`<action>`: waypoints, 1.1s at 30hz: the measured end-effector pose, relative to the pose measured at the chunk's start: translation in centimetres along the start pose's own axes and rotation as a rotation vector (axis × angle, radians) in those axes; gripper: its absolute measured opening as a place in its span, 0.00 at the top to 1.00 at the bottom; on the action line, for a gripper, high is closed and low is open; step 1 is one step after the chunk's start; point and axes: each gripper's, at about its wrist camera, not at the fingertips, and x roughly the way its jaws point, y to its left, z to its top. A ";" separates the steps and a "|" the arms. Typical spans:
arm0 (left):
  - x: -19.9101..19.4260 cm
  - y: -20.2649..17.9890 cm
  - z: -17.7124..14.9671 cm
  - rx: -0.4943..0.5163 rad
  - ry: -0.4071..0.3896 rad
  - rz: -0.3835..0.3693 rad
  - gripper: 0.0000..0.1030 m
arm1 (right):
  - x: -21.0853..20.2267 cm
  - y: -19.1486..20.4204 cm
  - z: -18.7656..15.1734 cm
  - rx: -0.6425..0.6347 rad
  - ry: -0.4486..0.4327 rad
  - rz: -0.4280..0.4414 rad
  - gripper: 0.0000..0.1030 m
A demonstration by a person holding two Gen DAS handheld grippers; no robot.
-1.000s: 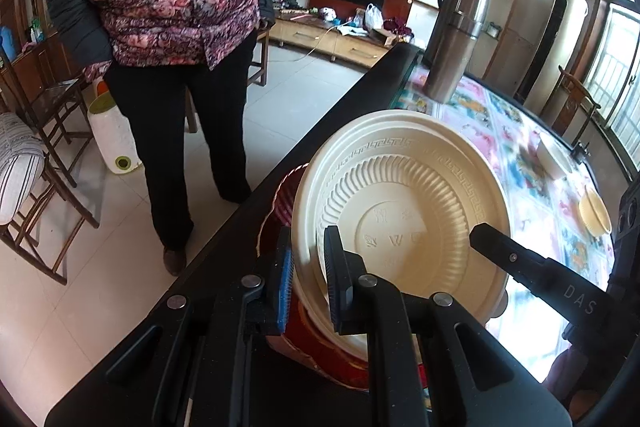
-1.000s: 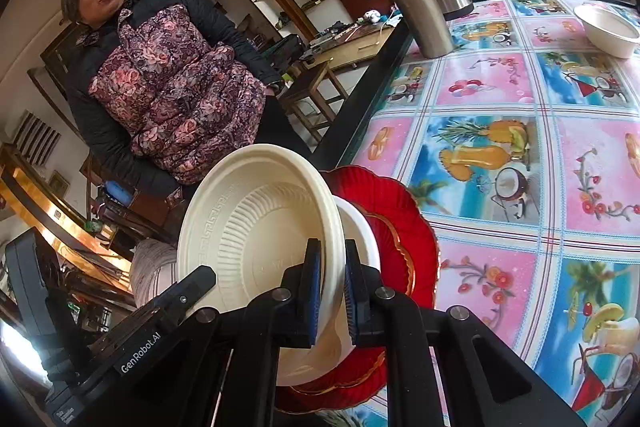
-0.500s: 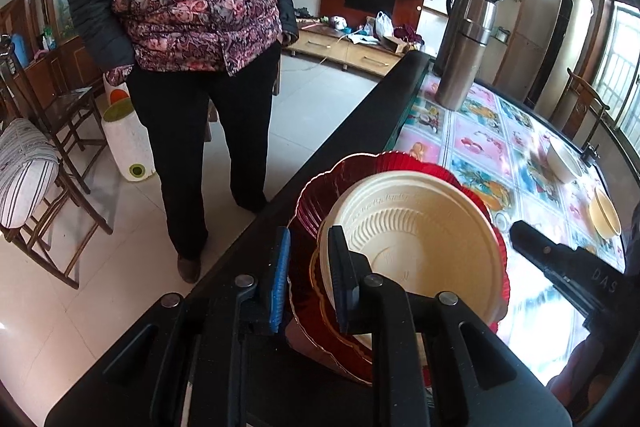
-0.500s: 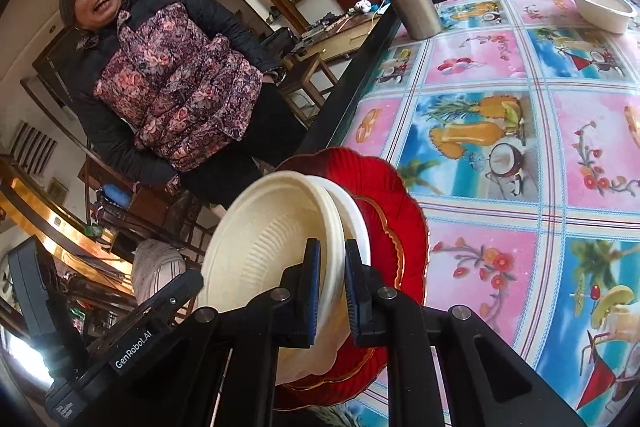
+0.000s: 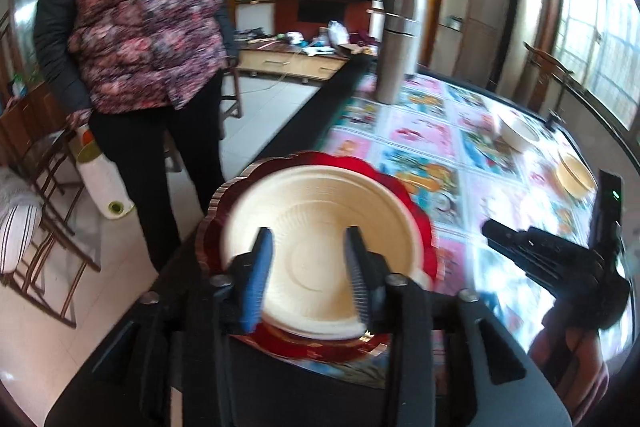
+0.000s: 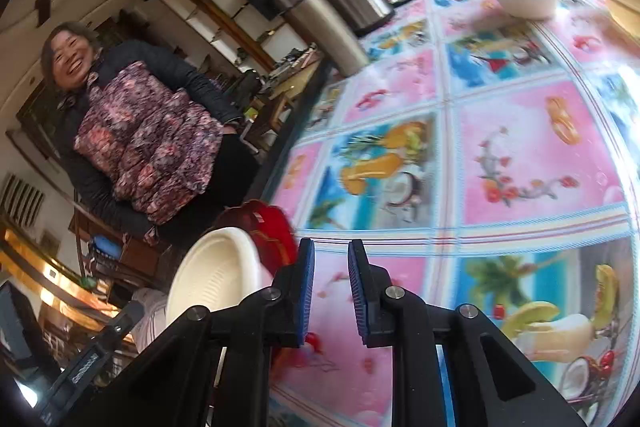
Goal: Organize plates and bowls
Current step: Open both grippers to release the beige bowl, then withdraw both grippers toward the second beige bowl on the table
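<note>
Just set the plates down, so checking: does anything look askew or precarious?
The red plate under the cream plate sits at the table's dark edge, its rim seemingly overhanging toward the floor. Nothing looks spilled or broken.

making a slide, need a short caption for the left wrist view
Left claw opening over a cream plate stacked on a red plate.

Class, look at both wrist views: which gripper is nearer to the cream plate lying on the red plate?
Left. The left gripper hangs just over the cream plate, jaws opening, clear of its rim. The right gripper is off to the side over the patterned tablecloth, nothing between its jaws.
</note>
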 end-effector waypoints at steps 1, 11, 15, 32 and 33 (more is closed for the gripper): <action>0.0 -0.7 0.0 0.020 -0.001 -0.004 0.60 | 0.0 -0.9 0.1 0.017 0.000 -0.006 0.78; 0.1 -5.5 0.0 0.134 0.014 -0.033 0.60 | -0.6 -6.6 0.9 0.117 -0.034 -0.008 0.71; 0.0 -6.7 0.1 0.159 0.021 -0.038 0.60 | -0.4 -7.6 1.2 0.137 -0.043 -0.008 0.70; -0.5 -11.8 -0.2 0.266 0.021 -0.027 0.60 | -1.4 -8.3 2.0 0.130 -0.043 0.024 0.70; -0.5 -11.8 -0.2 0.270 0.022 -0.024 0.60 | -1.8 -8.1 2.5 0.121 -0.051 0.023 0.70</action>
